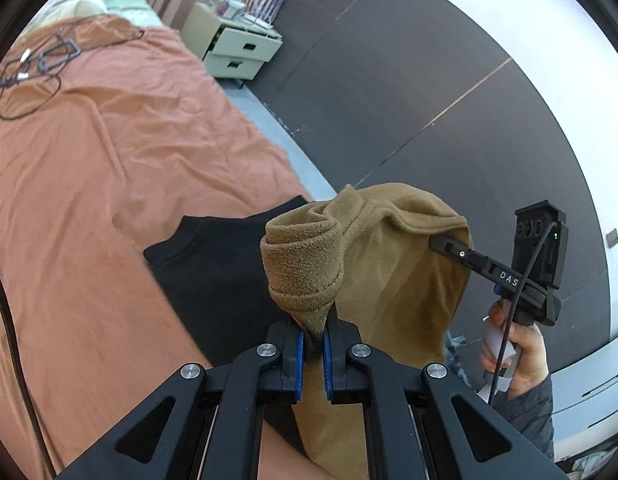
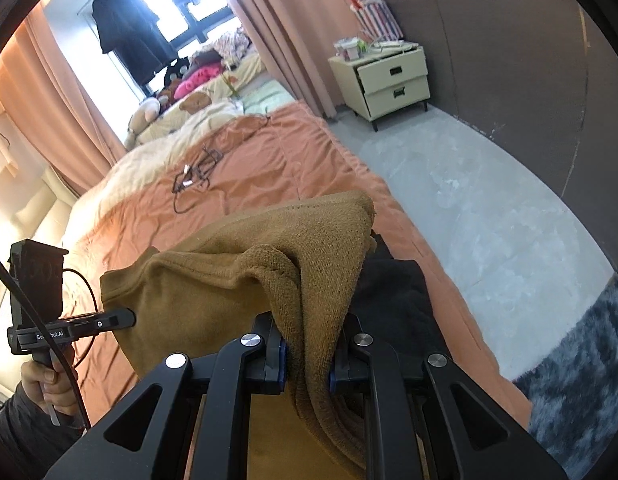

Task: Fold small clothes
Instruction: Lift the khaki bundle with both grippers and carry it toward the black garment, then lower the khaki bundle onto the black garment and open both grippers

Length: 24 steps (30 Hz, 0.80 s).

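Garments number two: one tan cloth (image 1: 389, 280) hangs between your grippers, one black cloth (image 1: 213, 272) lies flat on the bed (image 1: 89, 160) beneath. Your left gripper (image 1: 313, 344) and right gripper (image 2: 307, 360) each pinch a tan edge. Bare sheet spreads toward 11 o'clock up to one cable tangle (image 1: 33, 72); the bed edge runs at 1 o'clock.

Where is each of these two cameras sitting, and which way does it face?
Left wrist: on the left gripper, facing along its fingers over the brown garment to the right gripper and right hand.
Right wrist: on the right gripper, facing up the orange bedspread toward the window; the left hand shows.
Shared: brown garment, black garment, nightstand.
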Available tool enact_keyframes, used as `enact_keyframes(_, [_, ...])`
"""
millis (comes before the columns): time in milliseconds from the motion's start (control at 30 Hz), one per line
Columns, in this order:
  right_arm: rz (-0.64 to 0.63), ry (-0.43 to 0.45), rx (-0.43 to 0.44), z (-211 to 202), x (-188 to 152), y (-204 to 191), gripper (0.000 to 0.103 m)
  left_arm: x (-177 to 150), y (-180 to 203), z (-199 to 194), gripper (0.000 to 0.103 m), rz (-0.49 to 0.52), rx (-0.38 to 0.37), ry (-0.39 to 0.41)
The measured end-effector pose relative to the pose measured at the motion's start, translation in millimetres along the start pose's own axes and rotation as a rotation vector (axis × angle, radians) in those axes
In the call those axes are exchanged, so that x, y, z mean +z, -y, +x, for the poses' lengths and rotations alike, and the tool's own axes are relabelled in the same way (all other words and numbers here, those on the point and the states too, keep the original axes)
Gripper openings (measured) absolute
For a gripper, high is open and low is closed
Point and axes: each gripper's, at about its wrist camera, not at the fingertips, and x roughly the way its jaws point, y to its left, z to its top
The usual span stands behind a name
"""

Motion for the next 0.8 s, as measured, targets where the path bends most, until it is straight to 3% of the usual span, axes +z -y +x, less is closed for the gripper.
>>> enact_keyframes(200, [-0.012, 0.0, -0.006, 38, 17, 4, 0.011, 7, -37, 19, 0.008, -0.017, 0.017, 0.057])
enact_keyframes(267, [0.011, -0.014, -0.049, 57, 16, 11, 0.018, 8, -54, 30, 0.018, -0.043, 0.095, 0.05])
enact_keyframes(300, [0.03, -0.06, -0.094, 71, 14, 18, 0.029, 8, -64, 39, 0.028, -0.059, 0.134, 0.026])
enact_keyframes(333, [0.045, -0.094, -0.135, 81, 12, 24, 0.032, 6, -75, 45, 0.034, -0.073, 0.176, 0.01])
enact_keyframes(400, [0.062, -0.123, -0.21, 89, 10, 33, 0.032, 3, -89, 48, 0.035, -0.092, 0.205, 0.006])
enact_keyframes(500, [0.043, -0.087, -0.277, 74, 12, 35, 0.032, 1, -104, 44, 0.035, -0.116, 0.211, 0.017])
enact_keyframes(667, [-0.014, -0.032, -0.231, 47, 13, 19, 0.032, 5, -97, 33, 0.035, -0.06, 0.227, 0.062])
enact_keyframes(800, [-0.076, -0.103, -0.223, 53, 7, 10, 0.018, 12, -74, 48, 0.034, 0.045, 0.206, 0.048])
